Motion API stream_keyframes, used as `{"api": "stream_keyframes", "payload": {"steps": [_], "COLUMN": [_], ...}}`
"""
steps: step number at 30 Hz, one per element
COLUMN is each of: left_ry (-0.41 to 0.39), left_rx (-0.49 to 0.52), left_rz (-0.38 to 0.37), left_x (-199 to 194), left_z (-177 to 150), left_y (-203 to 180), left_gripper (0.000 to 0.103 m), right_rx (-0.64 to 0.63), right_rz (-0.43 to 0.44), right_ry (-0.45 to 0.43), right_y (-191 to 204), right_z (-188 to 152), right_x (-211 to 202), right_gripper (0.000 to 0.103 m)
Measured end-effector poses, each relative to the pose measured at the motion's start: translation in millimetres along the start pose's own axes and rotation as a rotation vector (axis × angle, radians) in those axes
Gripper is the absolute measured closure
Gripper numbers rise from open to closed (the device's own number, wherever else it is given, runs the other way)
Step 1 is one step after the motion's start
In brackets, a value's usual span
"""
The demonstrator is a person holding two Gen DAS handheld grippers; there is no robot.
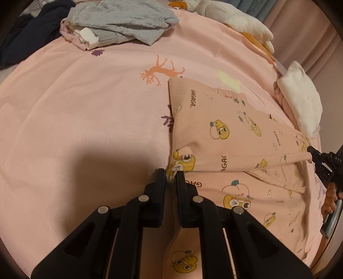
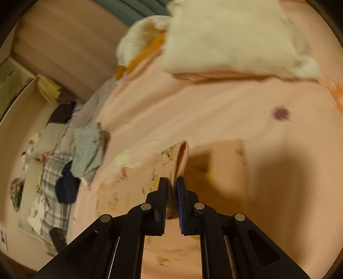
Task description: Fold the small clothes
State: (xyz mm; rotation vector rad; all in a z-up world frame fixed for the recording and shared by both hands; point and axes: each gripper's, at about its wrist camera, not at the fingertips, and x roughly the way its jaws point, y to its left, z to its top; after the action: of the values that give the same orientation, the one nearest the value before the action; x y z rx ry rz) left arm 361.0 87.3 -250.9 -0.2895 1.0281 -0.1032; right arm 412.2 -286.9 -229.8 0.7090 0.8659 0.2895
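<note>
A small pink garment point(image 1: 225, 133) printed with yellow cartoon ducks lies on the pink bedsheet point(image 1: 85, 120), its upper layer lifted and stretched between both grippers. My left gripper point(image 1: 171, 173) is shut on the garment's near left corner. The right gripper point(image 1: 310, 154) grips the opposite edge at the far right of the left wrist view, a hand behind it. In the blurred right wrist view, the right gripper point(image 2: 171, 182) is shut on a fold of the pink garment point(image 2: 182, 154).
A grey garment point(image 1: 122, 19) lies on a pale pink one at the back left, beside dark clothing point(image 1: 32, 40). Folded white and pink clothes point(image 1: 302, 100) are stacked at the right. A white plush toy point(image 1: 235, 19) lies at the back. More clothes point(image 2: 85, 150) lie off the bed's edge.
</note>
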Motion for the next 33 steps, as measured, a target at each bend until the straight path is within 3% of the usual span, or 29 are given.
{"api": "stream_keyframes", "payload": {"steps": [3,12,17,18,20,23,26,28,31,33], "left_ry": [0.005,0.017,0.015,0.015,0.013,0.019,0.077,0.051,-0.024,0.021], "left_rx": [0.074,0.119,0.153,0.155,0.157,0.134,0.133,0.169,0.208,0.188], "left_rz": [0.042,0.061,0.091,0.091,0.091,0.085,0.052,0.016,0.043,0.043], "left_x": [-2,-2,-1,0,3,0,-15,-34,-54,-42], "left_z": [-3,-5,-8,-7,-7,-7,-8,-10,-14,-19], "left_y": [-10,-14,-20,-20,-18,-18,-20,-22,-22,-17], "left_gripper": [0.092,0.090,0.089,0.089,0.089,0.087,0.091,0.091,0.090,0.089], "right_rx": [0.035,0.052,0.065,0.066,0.062,0.063,0.048,0.029,-0.065,-0.100], "right_rz": [0.012,0.020,-0.010,-0.029,-0.075,-0.121,-0.121,-0.097,-0.074,-0.043], "right_ry": [-0.002,-0.028,-0.031,-0.046,-0.056,0.017,-0.013,-0.023,-0.067,-0.055], "right_y": [-15,-34,-42,-43,-47,-54,-52,-45,-19,-2], "right_z": [-4,-7,-7,-7,-6,-11,-14,-10,-7,-10], "right_x": [-4,-22,-21,-23,-25,-8,-14,-25,-43,-39], "right_gripper": [0.092,0.092,0.093,0.098,0.098,0.098,0.098,0.098,0.098,0.098]}}
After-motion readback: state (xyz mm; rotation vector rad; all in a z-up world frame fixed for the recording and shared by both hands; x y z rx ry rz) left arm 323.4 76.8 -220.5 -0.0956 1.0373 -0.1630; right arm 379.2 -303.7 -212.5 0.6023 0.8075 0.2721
